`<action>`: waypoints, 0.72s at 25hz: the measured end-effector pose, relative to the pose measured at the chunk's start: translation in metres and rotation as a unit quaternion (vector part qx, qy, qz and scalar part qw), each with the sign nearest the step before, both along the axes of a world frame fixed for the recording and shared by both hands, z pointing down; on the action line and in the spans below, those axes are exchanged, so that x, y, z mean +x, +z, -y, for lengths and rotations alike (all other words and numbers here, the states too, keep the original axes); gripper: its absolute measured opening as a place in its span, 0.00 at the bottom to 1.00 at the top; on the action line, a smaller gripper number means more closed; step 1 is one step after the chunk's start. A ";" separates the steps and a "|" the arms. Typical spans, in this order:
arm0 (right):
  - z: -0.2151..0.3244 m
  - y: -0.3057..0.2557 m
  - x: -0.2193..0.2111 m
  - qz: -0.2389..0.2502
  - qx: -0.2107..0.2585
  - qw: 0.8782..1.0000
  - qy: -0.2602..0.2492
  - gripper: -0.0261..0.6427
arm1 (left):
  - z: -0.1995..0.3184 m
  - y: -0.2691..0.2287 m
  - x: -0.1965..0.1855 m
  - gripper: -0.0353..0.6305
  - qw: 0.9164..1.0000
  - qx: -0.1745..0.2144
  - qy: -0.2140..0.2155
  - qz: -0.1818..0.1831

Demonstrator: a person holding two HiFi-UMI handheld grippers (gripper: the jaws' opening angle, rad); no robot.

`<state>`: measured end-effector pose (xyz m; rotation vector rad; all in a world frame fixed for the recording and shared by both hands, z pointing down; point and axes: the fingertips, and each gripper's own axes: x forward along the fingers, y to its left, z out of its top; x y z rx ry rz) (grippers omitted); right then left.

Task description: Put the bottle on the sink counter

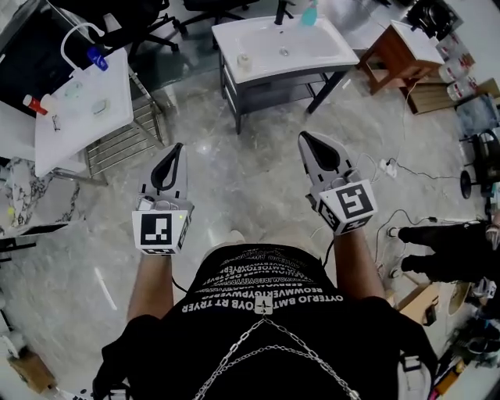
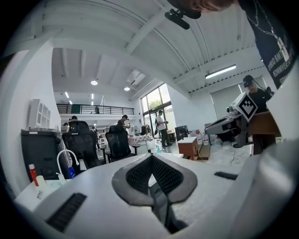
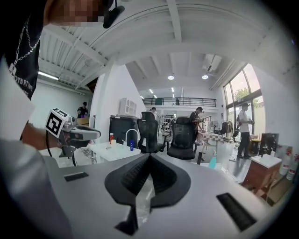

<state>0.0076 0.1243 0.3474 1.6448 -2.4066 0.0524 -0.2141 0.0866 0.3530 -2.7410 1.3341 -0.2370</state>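
**Head view.** We look steeply down on a person standing on a marbled floor. The left gripper (image 1: 176, 150) and right gripper (image 1: 306, 139) are held out side by side at the frame's centre. Both point toward the white sink counter (image 1: 328, 55) at top centre, well apart from them. A turquoise bottle (image 1: 310, 14) stands at the counter's back edge. A blue bottle (image 1: 98, 58) sits on the white side table (image 1: 55, 133) at upper left. At this size we cannot say which of the two is the task's bottle. Neither claw carries one, so we judge the pick-up is not yet made.

**Left gripper view.** The left gripper (image 2: 152, 156) has its dark ribbed pads pressed together, with nothing between them. The side table (image 2: 28, 198) sits at lower left with the blue bottle (image 2: 71, 172) on it. The right gripper (image 2: 219, 125) juts in at mid-right.

**Right gripper view.** The right gripper (image 3: 148, 156) is likewise pressed together and empty. The turquoise bottle (image 3: 213, 161) shows right of centre. The blue bottle (image 3: 132, 144) is left of centre, on the side table (image 3: 107, 151). The left gripper (image 3: 86, 134) reaches in from the left edge. In our judgement, claws carried level and clamped suit a walk across the room, and they must spread before either bottle can be taken.
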 end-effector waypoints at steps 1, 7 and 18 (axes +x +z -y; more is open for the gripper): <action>0.001 0.001 0.001 0.002 -0.002 1.000 0.002 0.03 | 0.005 0.001 0.001 0.06 1.000 -0.001 0.001 -0.003; 0.022 0.015 0.037 -0.006 -0.018 1.000 0.021 0.03 | 0.031 0.016 0.028 0.06 1.000 -0.015 0.011 -0.003; 0.123 0.023 0.070 0.012 -0.027 0.999 -0.045 0.03 | 0.112 -0.011 0.078 0.06 1.000 0.005 -0.023 0.018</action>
